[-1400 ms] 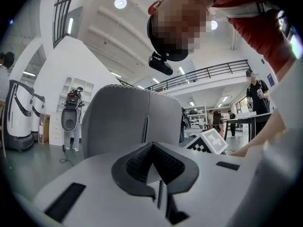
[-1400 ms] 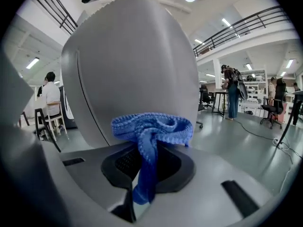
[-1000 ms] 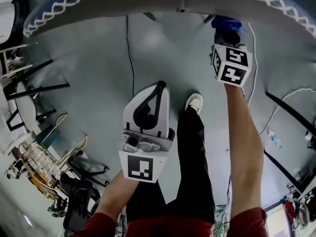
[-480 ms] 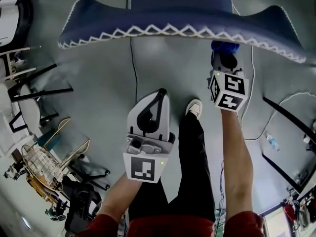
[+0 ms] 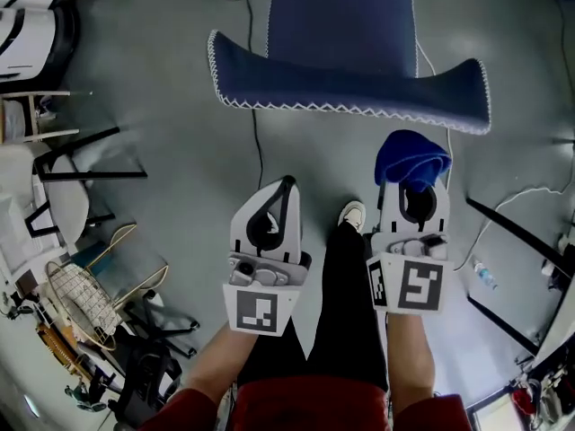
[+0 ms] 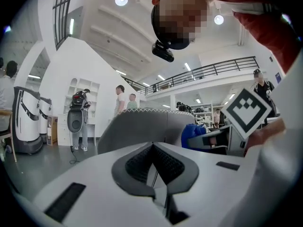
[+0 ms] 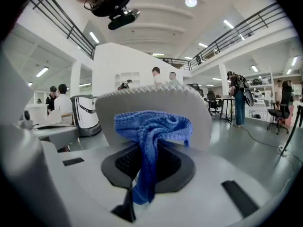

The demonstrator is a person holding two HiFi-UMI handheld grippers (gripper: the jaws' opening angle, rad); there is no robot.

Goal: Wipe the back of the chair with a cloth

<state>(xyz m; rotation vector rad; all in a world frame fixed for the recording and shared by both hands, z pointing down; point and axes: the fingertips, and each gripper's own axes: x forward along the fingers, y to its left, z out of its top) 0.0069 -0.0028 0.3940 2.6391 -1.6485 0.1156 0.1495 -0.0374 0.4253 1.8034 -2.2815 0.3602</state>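
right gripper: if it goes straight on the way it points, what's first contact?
Most likely the chair back, dead ahead behind the cloth pinched in the right gripper; the cloth would touch it first. Gap unclear.

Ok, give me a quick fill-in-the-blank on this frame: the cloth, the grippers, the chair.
1. The cloth is pinched between the fingers of the ___ gripper.
2. The cloth's colour is ___.
3. The left gripper has its fingers together, holding ___.
4. The zigzag stitching along the chair back's edge is ___.
Missing words: right; blue; nothing; white.
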